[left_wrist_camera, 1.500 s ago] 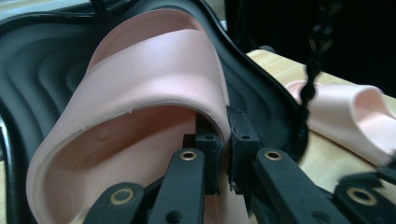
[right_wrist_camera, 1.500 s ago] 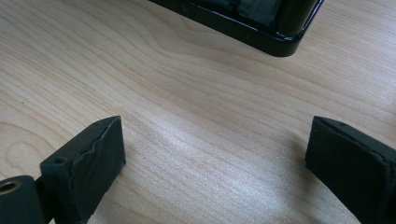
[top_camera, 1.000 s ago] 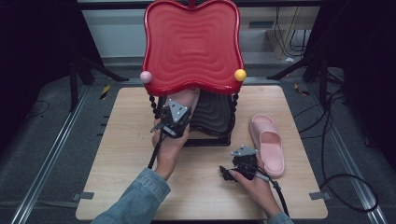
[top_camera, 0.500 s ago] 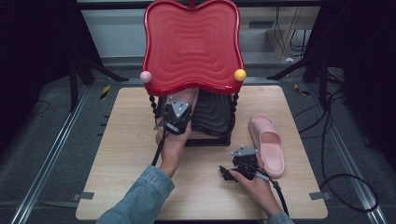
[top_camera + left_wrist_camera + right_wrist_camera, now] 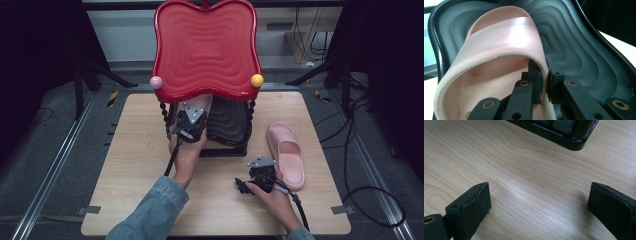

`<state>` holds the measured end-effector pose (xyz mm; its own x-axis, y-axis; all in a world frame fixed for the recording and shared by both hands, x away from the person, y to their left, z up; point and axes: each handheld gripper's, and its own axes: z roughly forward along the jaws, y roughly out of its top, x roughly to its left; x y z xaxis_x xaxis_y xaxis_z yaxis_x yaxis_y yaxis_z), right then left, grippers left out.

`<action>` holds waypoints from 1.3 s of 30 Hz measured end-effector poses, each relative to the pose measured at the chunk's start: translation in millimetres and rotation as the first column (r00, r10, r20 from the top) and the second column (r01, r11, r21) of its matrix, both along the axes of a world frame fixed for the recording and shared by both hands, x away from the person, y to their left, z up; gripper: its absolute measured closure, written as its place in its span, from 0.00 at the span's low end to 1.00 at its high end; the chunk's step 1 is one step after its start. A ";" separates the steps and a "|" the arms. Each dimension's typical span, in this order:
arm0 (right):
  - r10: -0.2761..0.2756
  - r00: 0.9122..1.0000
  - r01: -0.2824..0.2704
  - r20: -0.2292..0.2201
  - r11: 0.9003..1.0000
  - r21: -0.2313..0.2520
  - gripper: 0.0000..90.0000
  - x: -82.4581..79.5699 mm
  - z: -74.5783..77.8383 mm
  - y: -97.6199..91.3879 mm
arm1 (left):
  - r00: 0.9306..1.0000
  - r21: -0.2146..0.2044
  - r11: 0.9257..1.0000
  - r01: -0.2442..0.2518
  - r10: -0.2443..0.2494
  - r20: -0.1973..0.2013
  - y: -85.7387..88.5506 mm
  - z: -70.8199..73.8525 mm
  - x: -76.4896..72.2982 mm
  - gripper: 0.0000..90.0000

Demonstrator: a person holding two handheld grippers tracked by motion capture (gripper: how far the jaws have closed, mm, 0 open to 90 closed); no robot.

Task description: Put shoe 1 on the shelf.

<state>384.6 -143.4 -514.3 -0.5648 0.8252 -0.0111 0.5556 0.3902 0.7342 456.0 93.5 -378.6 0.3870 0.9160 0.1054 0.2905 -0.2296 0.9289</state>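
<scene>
A pale pink slipper (image 5: 499,50), smooth and matte with a thick curved strap and a finely dimpled insole, sits inside the dark lower tray (image 5: 584,50) of a two-tier rack, whose glossy black surface is moulded in stepped, wavy ridges. The left gripper (image 5: 544,80) has its jaws nearly together, pinching the strap's edge between the pads. In the high view this left gripper (image 5: 189,122) reaches under the red upper tray (image 5: 206,47), a glossy scalloped shape with concentric ripples, a pink ball (image 5: 156,82) and a yellow ball (image 5: 257,80) at its front corners.

Against the earlier frames, the left hand sits slightly deeper under the red tray; the right hand stays where it was.

The matching second slipper (image 5: 286,155) lies flat on the table to the right of the rack. Just beside it, the right gripper (image 5: 539,202) rests low over the bare wood with jaws spread wide and nothing between them. The table (image 5: 135,150) is light, grained wood; around it lie grey floor, metal rails (image 5: 55,160) and loose black cables (image 5: 360,170).
</scene>
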 end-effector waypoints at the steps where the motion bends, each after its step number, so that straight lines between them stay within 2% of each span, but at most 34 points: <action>1: 0.000 1.000 0.000 0.000 1.000 0.000 0.06 0.0 0.0 0.0 | 1.000 -0.001 1.000 0.004 -0.004 -0.002 0.0 0.0 0.1 0.91; 6: 0.001 1.000 -0.001 0.000 1.000 -0.001 0.06 0.0 0.0 -0.1 | 1.000 0.006 1.000 0.027 -0.027 -0.001 -1.4 1.7 -2.4 0.82; 10: 0.002 1.000 -0.002 0.000 1.000 0.000 0.06 0.0 0.0 -0.2 | 0.999 0.019 0.999 0.048 -0.048 -0.017 -2.8 2.1 -5.6 0.72; 13: 0.003 1.000 -0.003 0.000 1.000 -0.001 0.06 -0.1 0.0 -0.3 | 0.998 0.039 0.997 0.067 -0.067 0.000 -0.8 5.4 -10.8 0.68; 16: 0.003 1.000 -0.003 0.000 1.000 -0.001 0.06 0.0 0.0 -0.3 | 0.995 0.054 0.993 0.101 -0.100 -0.023 3.6 8.0 -16.8 0.63; 20: 0.003 1.000 -0.003 0.000 1.000 -0.001 0.06 -0.1 0.0 -0.3 | 0.990 0.072 0.987 0.143 -0.141 -0.028 12.0 7.8 -30.2 0.61; 22: 0.004 1.000 -0.004 0.001 1.000 -0.001 0.06 -0.3 0.0 -0.4 | 0.986 0.093 0.981 0.168 -0.166 -0.025 18.8 6.1 -39.9 0.61; 26: 0.004 1.000 -0.004 0.001 1.000 -0.001 0.06 -0.4 0.0 -0.5 | 0.975 0.087 0.972 0.219 -0.216 -0.050 31.8 3.2 -52.7 0.63; 27: 0.004 1.000 -0.004 0.001 1.000 -0.001 0.06 -0.4 0.0 -0.5 | 0.970 0.083 0.967 0.239 -0.235 -0.054 35.7 3.1 -57.2 0.64; 29: 0.002 1.000 -0.002 -0.002 1.000 0.001 0.06 -0.6 0.2 -0.4 | 0.965 0.099 0.961 0.259 -0.255 -0.055 40.9 2.6 -64.1 0.67; 35: 0.002 1.000 -0.002 -0.002 1.000 0.001 0.06 -0.6 0.1 -0.3 | 0.945 0.125 0.938 0.324 -0.314 -0.094 55.6 -4.3 -82.3 0.80; 37: 0.002 1.000 -0.002 0.001 1.000 -0.001 0.06 -0.5 0.0 -0.4 | 0.937 0.109 0.933 0.342 -0.330 -0.113 60.5 -6.2 -88.1 0.85; 38: 0.002 1.000 -0.002 0.001 1.000 -0.001 0.06 -0.6 0.0 -0.3 | 0.935 0.121 0.929 0.349 -0.337 -0.108 63.3 -6.9 -90.2 0.87; 39: 0.000 1.000 0.000 -0.001 1.000 0.001 0.06 -0.8 0.1 -0.2 | 0.931 0.116 0.927 0.356 -0.342 -0.124 65.0 -8.6 -93.2 0.90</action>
